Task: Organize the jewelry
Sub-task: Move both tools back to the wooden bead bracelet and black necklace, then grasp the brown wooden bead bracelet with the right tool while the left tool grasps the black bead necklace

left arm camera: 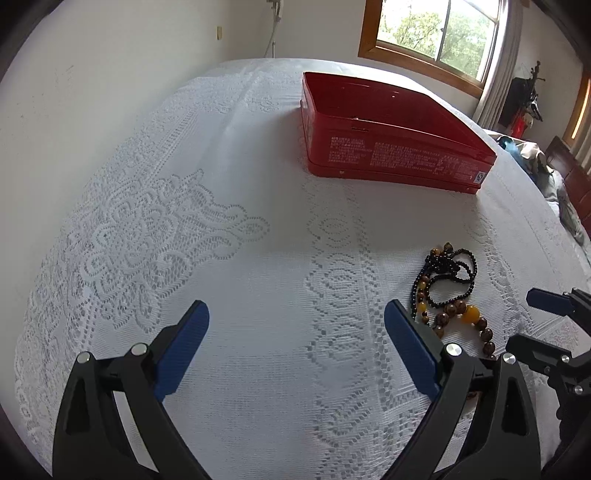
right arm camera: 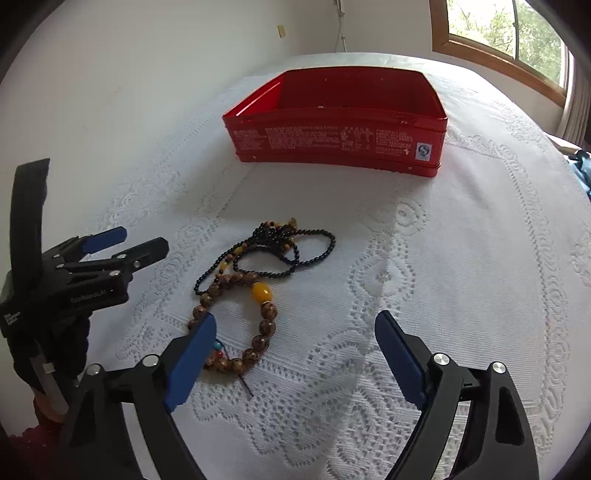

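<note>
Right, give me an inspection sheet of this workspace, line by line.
Surface: white lace cloth, flat, covering the whole work area.
Job's things: red tin, open, no jewelry visible inside; black bead strand tangled with a brown bead bracelet bearing an amber bead, lying together on the cloth in front of the tin.
Clutter: nothing seen on the cloth.
Grippers: left gripper open, empty, left of the beads; right gripper open, empty, its left finger over the bracelet.
Cables: a cord on the far wall.
Surroundings: window, curtain, dark furniture at right.
</note>
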Demonstrator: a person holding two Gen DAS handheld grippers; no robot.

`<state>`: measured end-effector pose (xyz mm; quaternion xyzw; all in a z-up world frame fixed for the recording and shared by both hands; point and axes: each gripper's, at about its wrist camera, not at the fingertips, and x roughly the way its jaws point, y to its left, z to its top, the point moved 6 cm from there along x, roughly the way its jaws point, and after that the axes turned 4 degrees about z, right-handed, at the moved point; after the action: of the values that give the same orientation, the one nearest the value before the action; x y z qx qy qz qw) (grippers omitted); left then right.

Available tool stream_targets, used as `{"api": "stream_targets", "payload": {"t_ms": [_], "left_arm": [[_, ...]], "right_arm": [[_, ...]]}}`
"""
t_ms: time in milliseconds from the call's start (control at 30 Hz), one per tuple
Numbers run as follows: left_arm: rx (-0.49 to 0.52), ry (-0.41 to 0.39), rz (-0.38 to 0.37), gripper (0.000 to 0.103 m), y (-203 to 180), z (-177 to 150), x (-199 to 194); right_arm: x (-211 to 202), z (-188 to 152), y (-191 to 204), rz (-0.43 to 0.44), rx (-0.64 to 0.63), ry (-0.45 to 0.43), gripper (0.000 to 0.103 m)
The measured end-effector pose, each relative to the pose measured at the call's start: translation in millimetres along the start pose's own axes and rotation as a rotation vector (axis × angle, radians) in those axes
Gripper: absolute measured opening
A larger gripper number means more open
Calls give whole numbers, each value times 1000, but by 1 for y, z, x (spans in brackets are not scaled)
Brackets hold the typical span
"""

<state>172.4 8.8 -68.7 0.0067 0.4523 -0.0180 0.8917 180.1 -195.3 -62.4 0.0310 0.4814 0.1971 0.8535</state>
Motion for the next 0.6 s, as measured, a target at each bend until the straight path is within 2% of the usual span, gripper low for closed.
{"api": "stream_targets", "payload": {"t_ms": [67, 133, 233, 400, 600], "left_arm": [[-12, 5, 5, 95, 3, 0, 1], [-20, -1, 9, 95, 4, -1, 0], [-21, -6, 11, 95, 5, 0, -2], [-20, -1, 2, 95, 4, 0, -3], [-13, 3, -3, 95, 1, 0, -2]], "right_arm": [[2, -3, 4, 21, 7, 19, 80], [4, -5, 7, 18, 2, 33, 67], [10, -6, 6, 43, 29, 71, 53], [19, -7, 6, 80, 53, 110, 43], [28, -6, 16, 62, 7, 116, 22]]}}
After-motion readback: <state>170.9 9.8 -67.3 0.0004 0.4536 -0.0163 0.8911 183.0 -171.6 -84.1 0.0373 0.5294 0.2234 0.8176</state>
